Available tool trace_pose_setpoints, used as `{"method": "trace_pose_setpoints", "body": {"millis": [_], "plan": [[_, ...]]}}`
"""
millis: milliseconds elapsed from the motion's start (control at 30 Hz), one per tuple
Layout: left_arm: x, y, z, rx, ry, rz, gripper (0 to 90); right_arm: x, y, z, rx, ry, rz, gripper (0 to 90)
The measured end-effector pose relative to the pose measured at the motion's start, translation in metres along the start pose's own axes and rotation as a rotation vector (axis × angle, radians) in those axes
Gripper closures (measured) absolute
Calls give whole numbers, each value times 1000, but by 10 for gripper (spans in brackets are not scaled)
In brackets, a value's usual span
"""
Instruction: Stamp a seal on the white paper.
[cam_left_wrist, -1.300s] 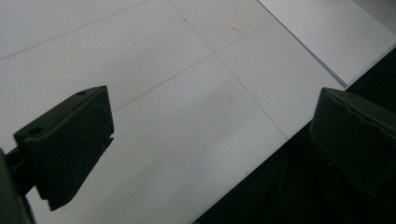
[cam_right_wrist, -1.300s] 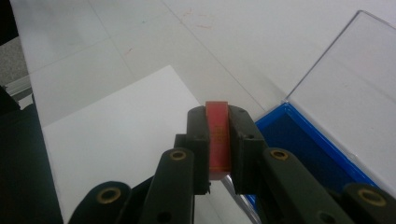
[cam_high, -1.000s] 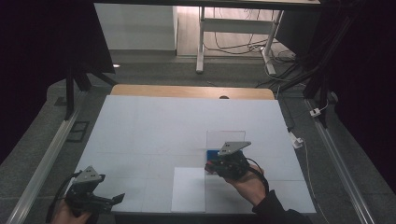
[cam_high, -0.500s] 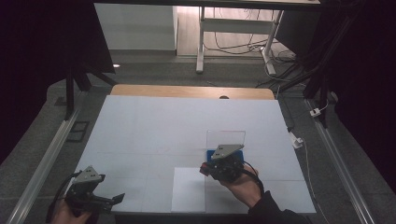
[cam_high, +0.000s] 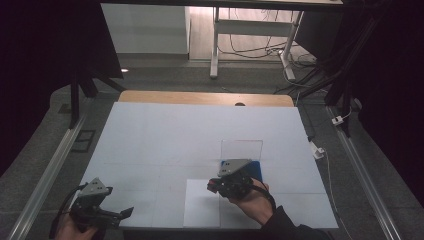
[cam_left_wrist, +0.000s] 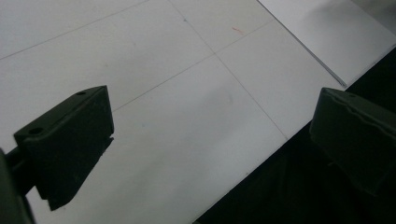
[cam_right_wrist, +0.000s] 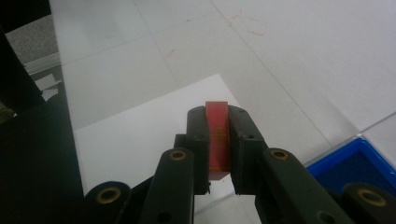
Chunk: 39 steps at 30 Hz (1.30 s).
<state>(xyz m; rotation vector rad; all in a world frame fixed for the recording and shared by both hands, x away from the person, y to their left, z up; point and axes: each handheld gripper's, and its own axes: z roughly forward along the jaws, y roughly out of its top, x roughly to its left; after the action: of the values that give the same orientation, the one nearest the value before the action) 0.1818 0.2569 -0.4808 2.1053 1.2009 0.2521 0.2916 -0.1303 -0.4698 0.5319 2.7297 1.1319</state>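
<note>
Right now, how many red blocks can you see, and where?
1. The red block is clamped upright between the fingers of the right gripper, above the white sheet near the blue tray. More could lie hidden in the tray behind the hand.

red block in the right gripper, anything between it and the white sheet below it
Nothing visible. The right gripper is shut on the red block, and in the right gripper view the white sheet beneath it lies bare. The blue tray sits off to one side, out of the way.
</note>
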Motion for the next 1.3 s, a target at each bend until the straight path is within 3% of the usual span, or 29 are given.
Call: {"method": "trace_pose_setpoints", "body": {"millis": [567,1000,1300], "plan": [[0,0,0,0,2,2,3,11,-1,23,52,56,-21,797],[0,0,0,0,1,3,3,13,-8,37,99,66,-49,798],[-1,0,0,3,2,4,3,14,-10,38,92,58,-64,802]]}}
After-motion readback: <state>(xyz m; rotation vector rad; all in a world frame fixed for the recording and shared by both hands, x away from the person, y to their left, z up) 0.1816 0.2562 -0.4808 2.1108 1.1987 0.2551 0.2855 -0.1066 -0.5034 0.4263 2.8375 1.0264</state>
